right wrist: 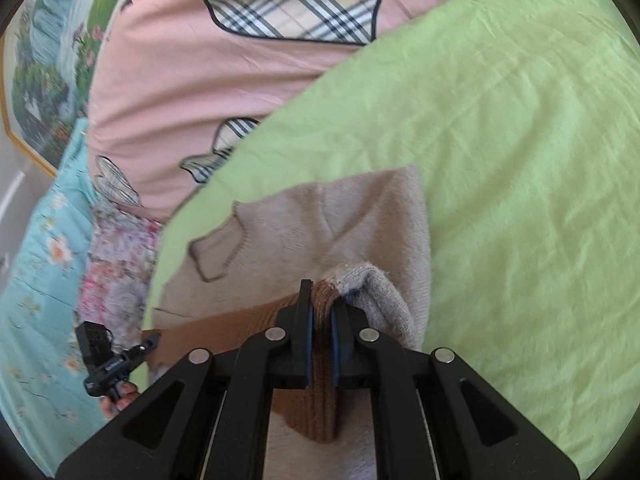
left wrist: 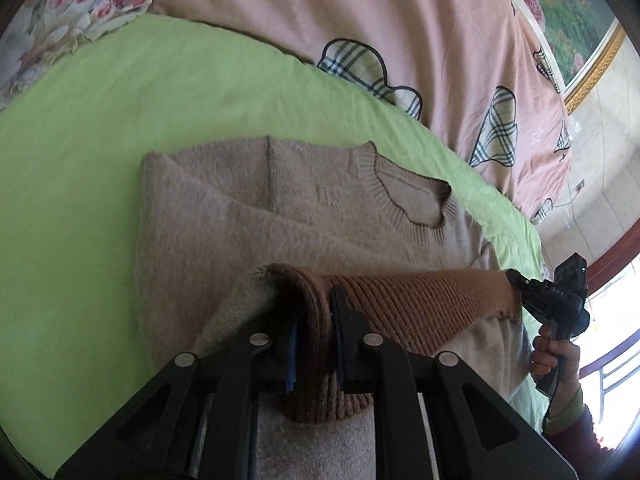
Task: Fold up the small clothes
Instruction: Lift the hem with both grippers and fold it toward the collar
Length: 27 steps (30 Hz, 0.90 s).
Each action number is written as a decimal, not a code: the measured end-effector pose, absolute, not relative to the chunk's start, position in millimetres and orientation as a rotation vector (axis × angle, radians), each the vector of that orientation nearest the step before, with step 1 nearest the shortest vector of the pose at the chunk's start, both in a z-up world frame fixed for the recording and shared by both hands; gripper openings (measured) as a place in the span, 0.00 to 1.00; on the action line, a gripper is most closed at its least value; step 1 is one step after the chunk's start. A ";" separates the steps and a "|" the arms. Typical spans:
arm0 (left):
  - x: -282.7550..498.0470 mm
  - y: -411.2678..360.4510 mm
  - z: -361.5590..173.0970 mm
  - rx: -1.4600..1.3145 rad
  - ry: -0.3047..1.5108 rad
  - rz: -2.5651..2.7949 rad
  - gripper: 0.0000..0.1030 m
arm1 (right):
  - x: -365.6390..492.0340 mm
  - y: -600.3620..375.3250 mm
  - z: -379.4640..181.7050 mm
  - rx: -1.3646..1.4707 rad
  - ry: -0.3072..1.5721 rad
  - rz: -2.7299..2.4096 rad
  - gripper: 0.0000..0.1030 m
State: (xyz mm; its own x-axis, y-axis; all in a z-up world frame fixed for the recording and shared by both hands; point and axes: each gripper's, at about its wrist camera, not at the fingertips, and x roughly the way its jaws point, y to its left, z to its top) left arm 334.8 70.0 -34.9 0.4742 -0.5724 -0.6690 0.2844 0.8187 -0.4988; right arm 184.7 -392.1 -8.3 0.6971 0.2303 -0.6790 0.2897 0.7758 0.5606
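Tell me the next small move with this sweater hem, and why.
Probably lower the brown hem onto the sweater body just below the neckline, then let go. Both the left gripper and the right gripper pinch the hem, stretched between them above the body lying flat on the green sheet.

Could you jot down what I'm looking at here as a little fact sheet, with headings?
Place: a bed with a green sheet and a pink quilt
Garment: beige sweater, sleeves folded in
Held part: brown ribbed hem
Left gripper: clamped on one hem corner
Right gripper: clamped on the other corner
Stage: hem lifted over the body, towards the neckline
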 end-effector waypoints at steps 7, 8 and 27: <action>255.7 54.4 -19.7 -0.293 0.926 -0.659 0.46 | 144.8 -372.8 25.4 0.636 0.742 -0.071 0.34; 246.4 44.3 -20.5 -0.283 0.929 -0.687 0.46 | 137.4 -358.4 31.4 0.618 0.725 -0.007 0.35; 380.9 69.3 -32.2 -0.402 0.981 -0.450 0.31 | 242.3 -370.6 -6.2 0.476 0.878 -0.115 0.33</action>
